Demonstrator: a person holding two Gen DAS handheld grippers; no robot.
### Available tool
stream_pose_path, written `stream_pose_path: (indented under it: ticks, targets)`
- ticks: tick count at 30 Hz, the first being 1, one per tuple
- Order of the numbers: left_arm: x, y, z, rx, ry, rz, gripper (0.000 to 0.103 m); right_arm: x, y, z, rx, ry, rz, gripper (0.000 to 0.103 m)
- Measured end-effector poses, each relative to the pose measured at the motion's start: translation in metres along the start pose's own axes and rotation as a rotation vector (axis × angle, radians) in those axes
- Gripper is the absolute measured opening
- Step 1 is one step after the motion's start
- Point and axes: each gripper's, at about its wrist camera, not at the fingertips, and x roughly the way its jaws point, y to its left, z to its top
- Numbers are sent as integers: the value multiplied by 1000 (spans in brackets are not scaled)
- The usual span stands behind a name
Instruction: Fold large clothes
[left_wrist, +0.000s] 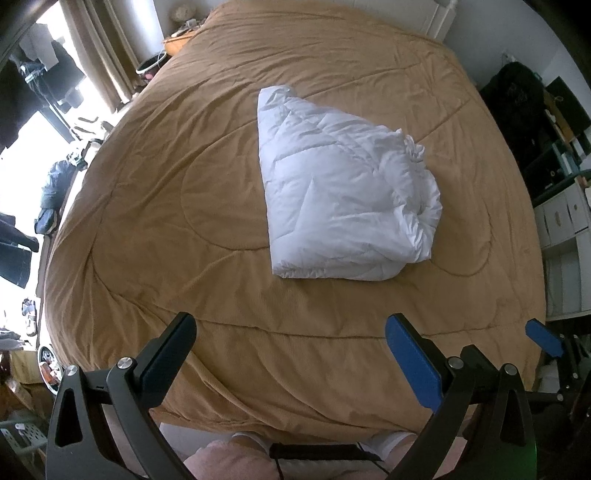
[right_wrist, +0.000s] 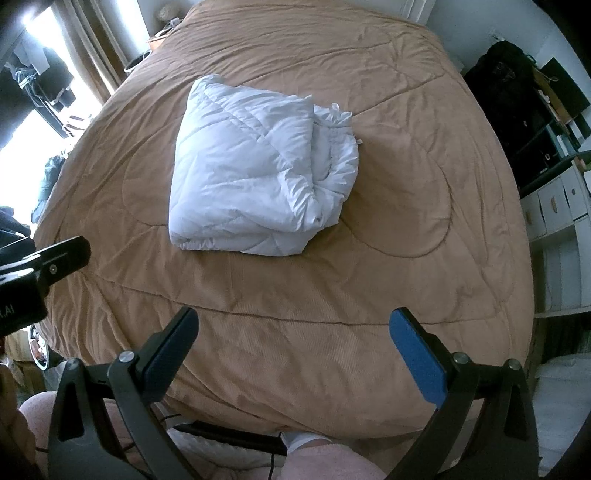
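Left wrist: left gripper (left_wrist: 290, 345) and right gripper (right_wrist: 293, 338) hover spread, empty | puffy quilted white duvet (left_wrist: 341, 195) folded on tan bedspread (left_wrist: 166, 206).

Plenty of room on the bed (left_wrist: 147, 229): the tan cover lies bare all around the folded white duvet (left_wrist: 340, 192), with a wide open strip between it and the near edge where both grippers hang. The duvet bundle is the only lump on the bed, bulkier on its bunched right side. The left gripper (left_wrist: 291, 354) and right gripper (right_wrist: 293, 345) both have their jaws spread wide with nothing between them. Off the right edge, the white shelf unit (left_wrist: 565, 236) and dark hanging clothes (left_wrist: 517, 110) crowd in; the left side is cluttered near the window.
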Motion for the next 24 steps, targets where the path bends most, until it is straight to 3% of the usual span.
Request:
stream_pose_path:
  ticks: [24]
  targets:
    - [3,1,-1,-12,5,4,102,4,-4,5,-14,14,5,103]
